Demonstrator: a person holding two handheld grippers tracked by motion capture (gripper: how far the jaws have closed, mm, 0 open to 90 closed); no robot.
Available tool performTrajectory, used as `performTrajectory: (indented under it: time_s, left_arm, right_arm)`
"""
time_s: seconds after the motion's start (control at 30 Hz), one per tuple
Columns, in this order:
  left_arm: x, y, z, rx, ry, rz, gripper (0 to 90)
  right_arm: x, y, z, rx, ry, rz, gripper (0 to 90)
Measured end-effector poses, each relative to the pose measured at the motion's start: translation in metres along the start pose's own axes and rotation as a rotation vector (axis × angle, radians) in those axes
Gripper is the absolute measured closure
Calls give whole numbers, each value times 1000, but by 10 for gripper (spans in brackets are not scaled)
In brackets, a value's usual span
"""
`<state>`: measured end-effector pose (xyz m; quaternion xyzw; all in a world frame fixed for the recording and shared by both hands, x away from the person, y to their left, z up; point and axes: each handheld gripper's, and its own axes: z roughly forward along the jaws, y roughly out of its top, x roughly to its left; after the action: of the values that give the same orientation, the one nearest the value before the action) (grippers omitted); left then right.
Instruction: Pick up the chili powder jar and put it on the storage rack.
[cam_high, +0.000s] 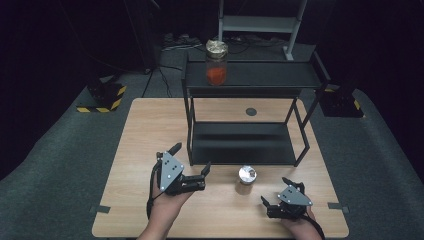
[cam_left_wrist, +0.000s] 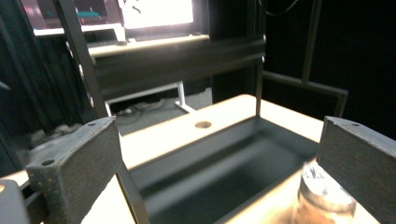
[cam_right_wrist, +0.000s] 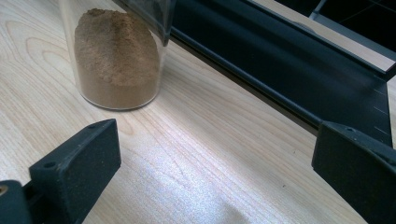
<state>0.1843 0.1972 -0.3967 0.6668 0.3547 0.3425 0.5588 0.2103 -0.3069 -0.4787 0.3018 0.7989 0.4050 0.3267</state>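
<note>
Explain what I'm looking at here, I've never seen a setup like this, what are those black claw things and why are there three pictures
A person sits at a wooden table holding a hand-held gripper in each hand: the left gripper and the right gripper. Both are open and hold nothing. One picture comes from a camera above the table; the other two come from cameras riding on each gripper, looking out between its black jaws. On the table stands a black two-level shelf and, in front of it, a small jar of brown powder. A second jar with orange contents stands on the shelf's top level.
</note>
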Motion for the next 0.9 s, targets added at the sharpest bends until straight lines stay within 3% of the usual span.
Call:
performTrajectory:
  time_s: [0.2,0.67,0.8,0.9]
  left_arm:
    - [-1,-26,-3,49,-1,-24,4]
    - [4,-75,-4,184,8,-21,4]
    - [3,-80,-3,227,40,34,4]
    - [4,-82,-2,256,54,52,4]
  right_arm:
    - [0,-1,0,-5,-1,7,2]
    - [0,-3,-1,-14,-4,16,2]
    - [-1,-4,-2,-20,-6,22,2]
    - [0,-4,-2,-22,-12,24,2]
